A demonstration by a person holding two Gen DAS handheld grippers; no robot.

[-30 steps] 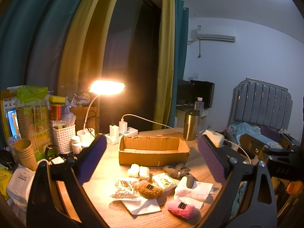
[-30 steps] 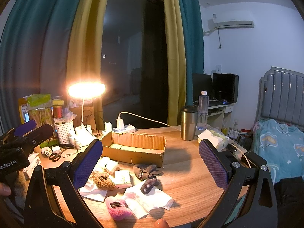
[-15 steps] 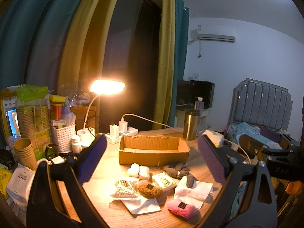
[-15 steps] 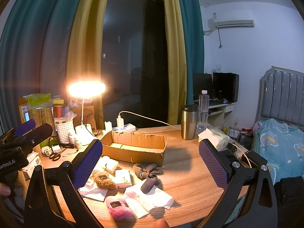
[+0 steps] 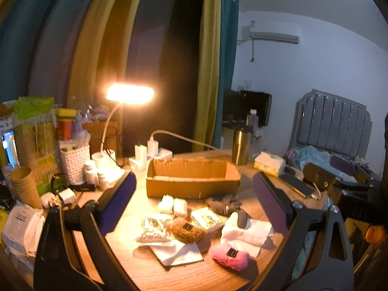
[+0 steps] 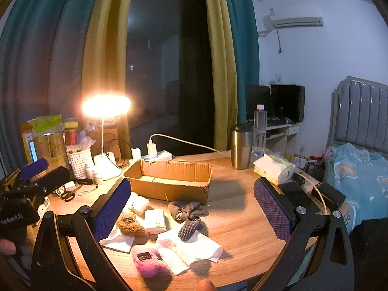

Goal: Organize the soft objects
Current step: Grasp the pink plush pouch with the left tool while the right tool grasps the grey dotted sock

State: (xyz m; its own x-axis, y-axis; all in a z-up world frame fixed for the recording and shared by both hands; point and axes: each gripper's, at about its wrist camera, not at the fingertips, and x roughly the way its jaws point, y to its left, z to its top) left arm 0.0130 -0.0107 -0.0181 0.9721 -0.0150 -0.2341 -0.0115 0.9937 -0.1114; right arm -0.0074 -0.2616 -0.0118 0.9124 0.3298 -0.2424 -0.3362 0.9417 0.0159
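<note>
Soft items lie on the round wooden table [image 5: 213,276] before an open cardboard box [image 5: 192,178]. A pink plush [image 5: 229,257] sits nearest, a brown plush [image 5: 188,230] behind it, a grey sock bundle [image 5: 225,205] and two white puffs [image 5: 172,203] by the box. The right wrist view shows the same pink plush [image 6: 148,260], brown plush [image 6: 129,224], grey socks [image 6: 188,214] and box [image 6: 169,181]. My left gripper [image 5: 194,201] and right gripper [image 6: 191,206] both hang open above the pile, holding nothing.
A lit desk lamp [image 5: 129,94], white basket [image 5: 74,165], paper cups [image 5: 24,185] and bottles crowd the left side. A steel tumbler [image 6: 240,146], tissue pack [image 6: 274,168], phone and charger stand at right. White napkins [image 6: 189,249] lie under the soft items. A bed [image 6: 363,177] is beyond.
</note>
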